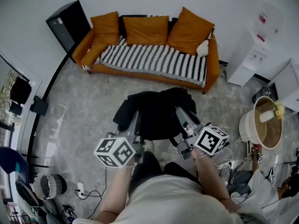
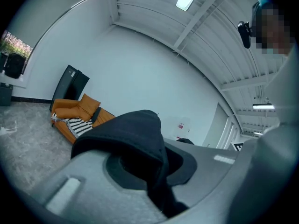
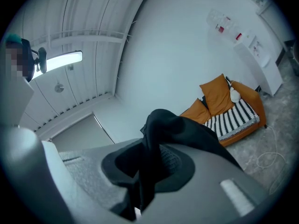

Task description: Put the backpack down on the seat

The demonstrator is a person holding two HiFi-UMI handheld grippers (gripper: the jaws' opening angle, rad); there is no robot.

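The grey marbled floor (image 1: 88, 106) between the person and the orange fabric sofa (image 1: 212, 66) lies open. The black fabric backpack (image 1: 156, 113) hangs over the near part of it. The sofa's seat, under a black-and-white striped blanket (image 1: 154, 59), is bare along its middle. Three orange cushions (image 1: 145, 30) line the back and a small white plush toy (image 1: 202, 48) sits at the right end. A tall black cabinet (image 1: 70, 20) stands just beside the left armrest and a white water dispenser (image 1: 254, 55) well to the right. A thin white cable (image 3: 267, 160) loops on the floor by the sofa's right corner.

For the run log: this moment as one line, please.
phase: carry; left gripper: shut on backpack; right gripper: shut on backpack; backpack: held up, short of sofa
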